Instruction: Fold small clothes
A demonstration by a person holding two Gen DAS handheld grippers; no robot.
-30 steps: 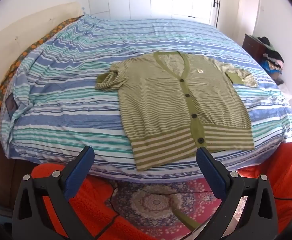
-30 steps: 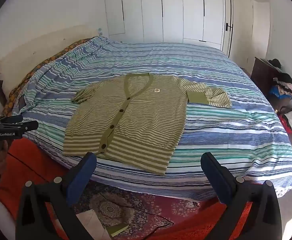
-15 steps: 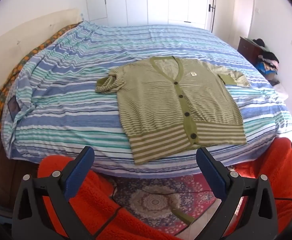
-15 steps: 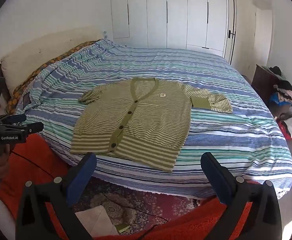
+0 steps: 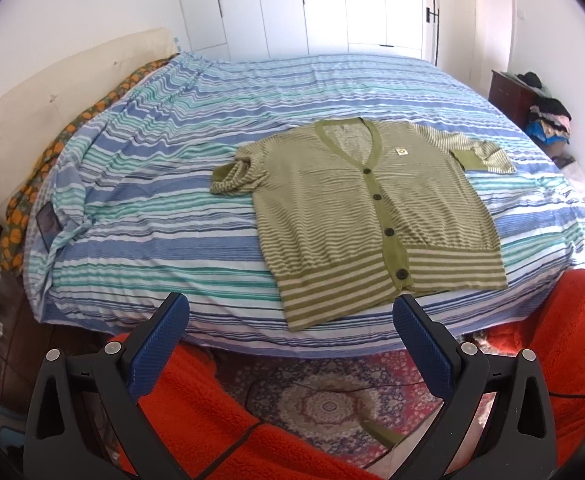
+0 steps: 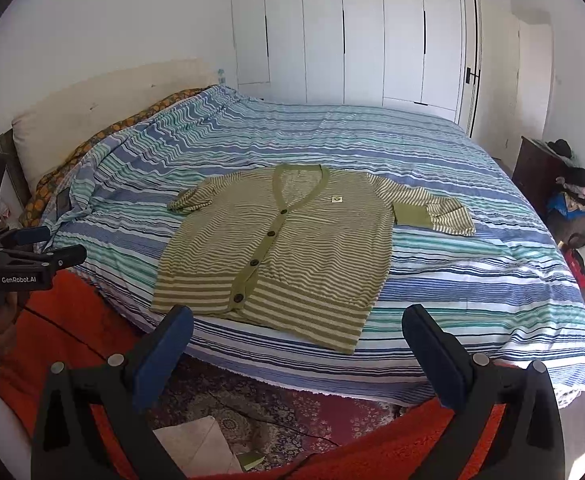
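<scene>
We see a green-and-cream striped cardigan (image 5: 376,216) spread flat, buttoned, on the striped bedspread (image 5: 164,208), close to the near edge of the bed and toward its right side in the left wrist view. Its hem lies just short of the mattress edge. One short sleeve (image 5: 234,176) is bunched and curled at the shoulder; the other sleeve (image 6: 438,214) lies out flat with its green cuff folded over.

Our left gripper (image 5: 288,320) hangs over the rug (image 5: 324,400) in front of the bed, its blue-padded fingers (image 5: 160,344) spread wide and holding nothing. Our right gripper (image 6: 298,326) is likewise wide apart and empty, well short of the cardigan.

We find no containers to report; a heap of clothes (image 6: 572,196) sits loose on a dark nightstand (image 6: 532,168) at the far right, beside the white wardrobe doors (image 6: 344,32).
</scene>
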